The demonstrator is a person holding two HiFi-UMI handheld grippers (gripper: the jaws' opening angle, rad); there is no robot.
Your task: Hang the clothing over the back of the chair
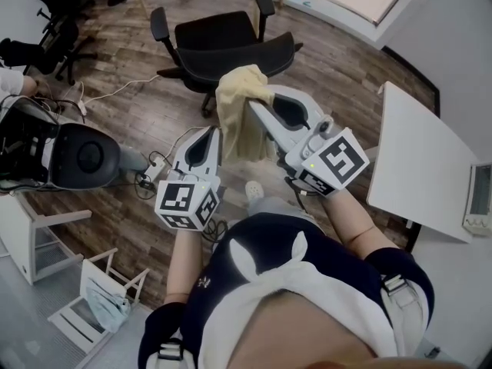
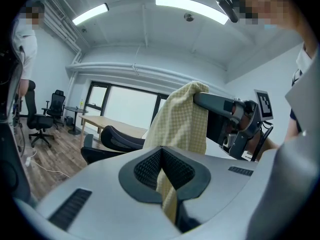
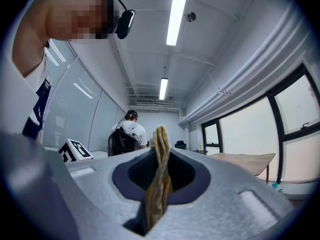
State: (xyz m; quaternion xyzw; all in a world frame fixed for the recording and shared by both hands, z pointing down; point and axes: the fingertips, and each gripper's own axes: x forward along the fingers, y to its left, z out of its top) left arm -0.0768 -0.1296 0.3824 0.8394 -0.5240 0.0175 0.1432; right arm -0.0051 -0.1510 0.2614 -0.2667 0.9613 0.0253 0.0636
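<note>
A pale yellow checked piece of clothing (image 1: 240,110) hangs between my two grippers above the wooden floor. My left gripper (image 1: 214,134) is shut on its lower edge, and the cloth (image 2: 182,121) runs up out of the jaws in the left gripper view. My right gripper (image 1: 254,108) is shut on the upper part, where a twisted fold (image 3: 159,181) stands between its jaws. A black office chair (image 1: 223,44) stands just beyond the clothing with its backrest toward me; it also shows as the chair (image 2: 112,141) behind the cloth. The right gripper (image 2: 225,106) shows above the cloth.
A white table (image 1: 423,160) stands at my right. A black round device (image 1: 84,156) with cables lies on the floor at my left, and a white rack (image 1: 92,298) stands lower left. A person with a backpack (image 3: 125,134) stands far off. A wooden table (image 2: 107,124) is by the window.
</note>
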